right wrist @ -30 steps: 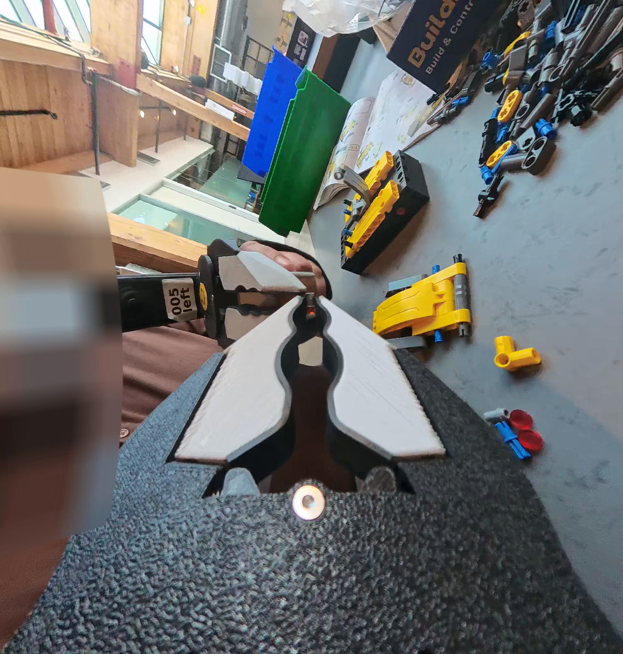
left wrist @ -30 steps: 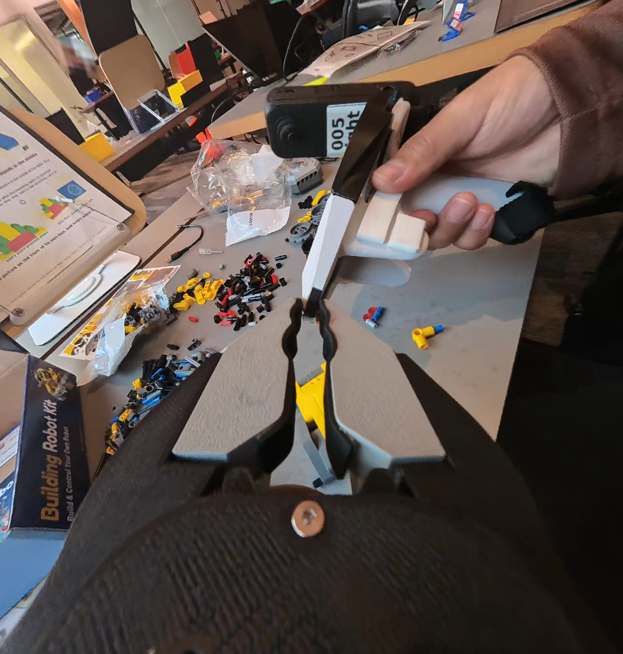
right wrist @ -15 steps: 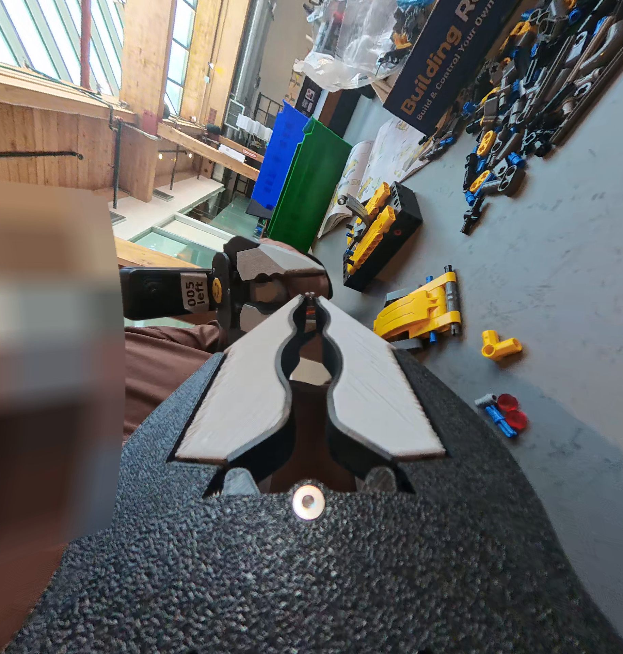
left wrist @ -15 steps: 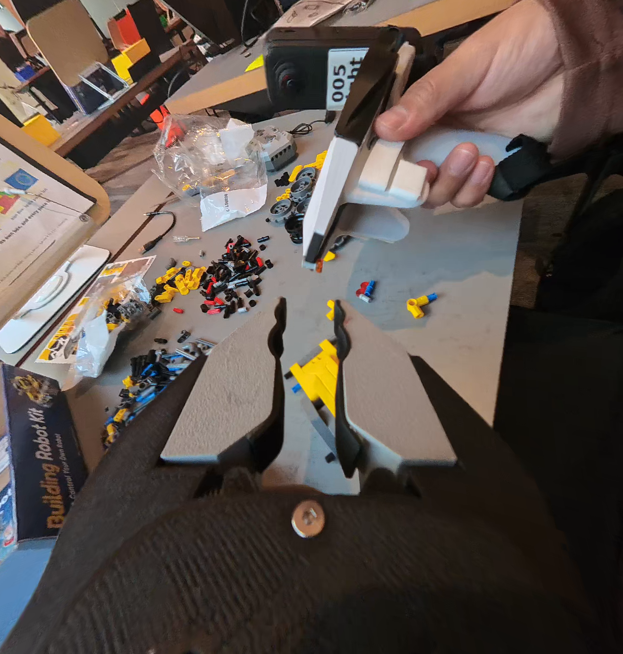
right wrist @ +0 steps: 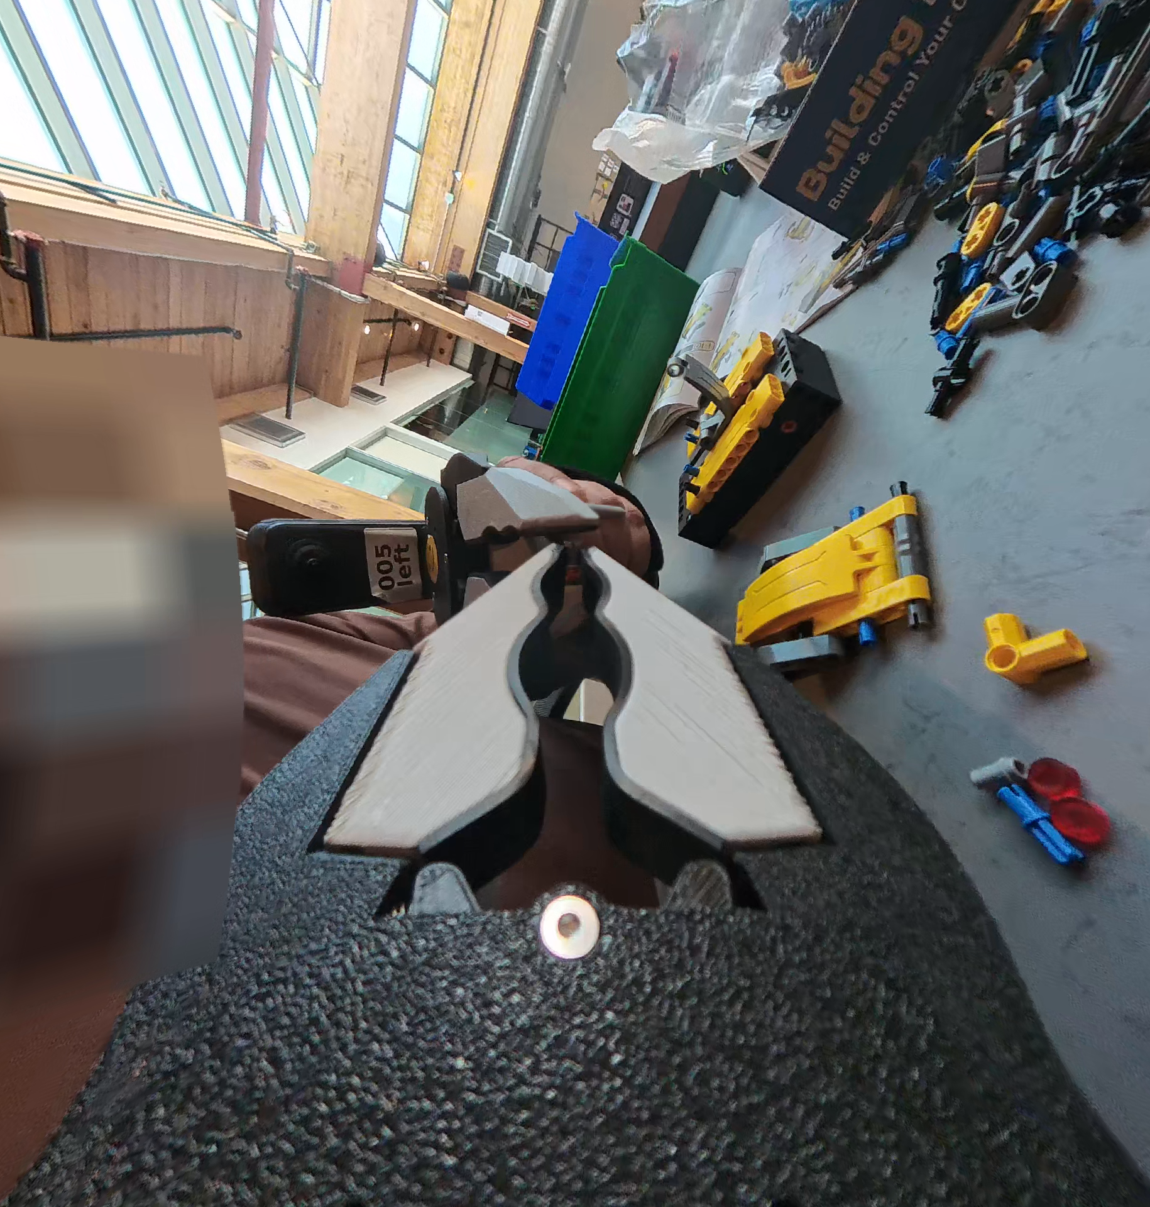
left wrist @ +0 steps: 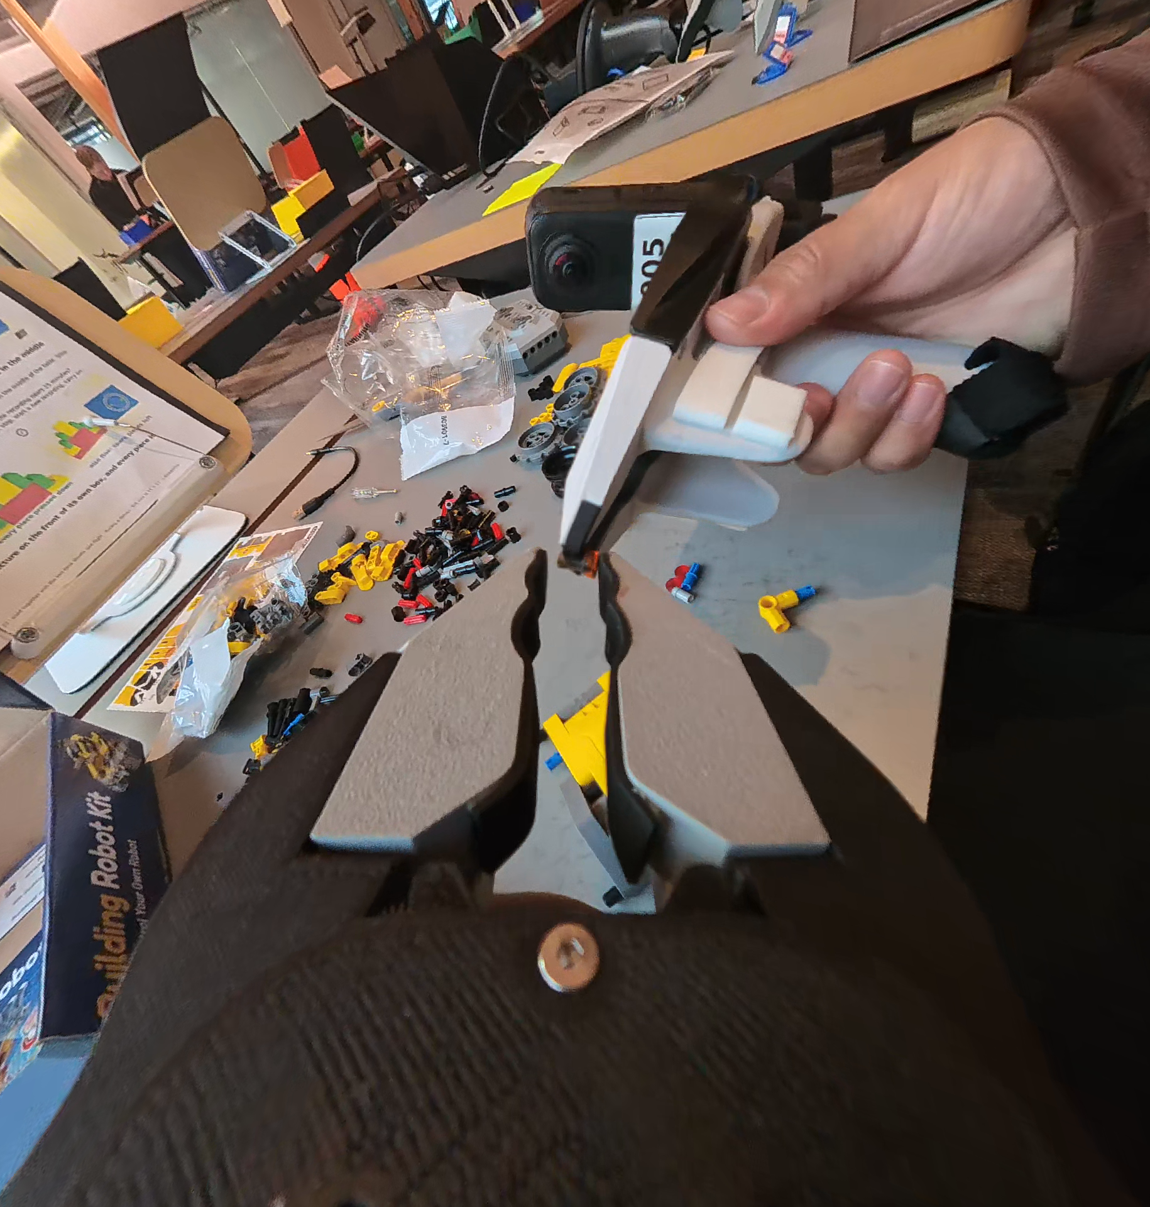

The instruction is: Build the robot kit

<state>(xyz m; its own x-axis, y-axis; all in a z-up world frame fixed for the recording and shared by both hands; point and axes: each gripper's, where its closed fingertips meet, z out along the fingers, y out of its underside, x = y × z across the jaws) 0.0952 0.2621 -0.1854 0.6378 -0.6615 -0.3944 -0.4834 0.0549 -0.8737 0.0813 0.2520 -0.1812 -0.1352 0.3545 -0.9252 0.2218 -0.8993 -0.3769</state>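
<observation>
My right gripper (right wrist: 571,556) is shut on a small orange-red piece (right wrist: 571,573) at its very tips, held in the air above the grey table (right wrist: 1049,496). In the left wrist view it comes in from the upper right, held by a hand (left wrist: 918,274), with the piece (left wrist: 587,560) at its tip. My left gripper (left wrist: 574,565) is open a little, its tips on either side of that piece. I cannot tell whether they touch it. A yellow part-built model (right wrist: 833,581) lies on the table below.
A yellow elbow connector (right wrist: 1029,650) and red discs with a blue pin (right wrist: 1055,806) lie near the table's edge. A pile of small parts (left wrist: 442,555), wheels (left wrist: 559,418), a plastic bag (left wrist: 422,353) and a dark box (left wrist: 102,882) lie around. A black block with yellow beams (right wrist: 755,437) sits nearby. Left and right tips are no more than a few centimetres apart.
The left gripper opened wide and drew back from the right gripper's tip. It has since come back with its jaws narrower, flanking the orange-red piece. The right gripper stayed shut.
</observation>
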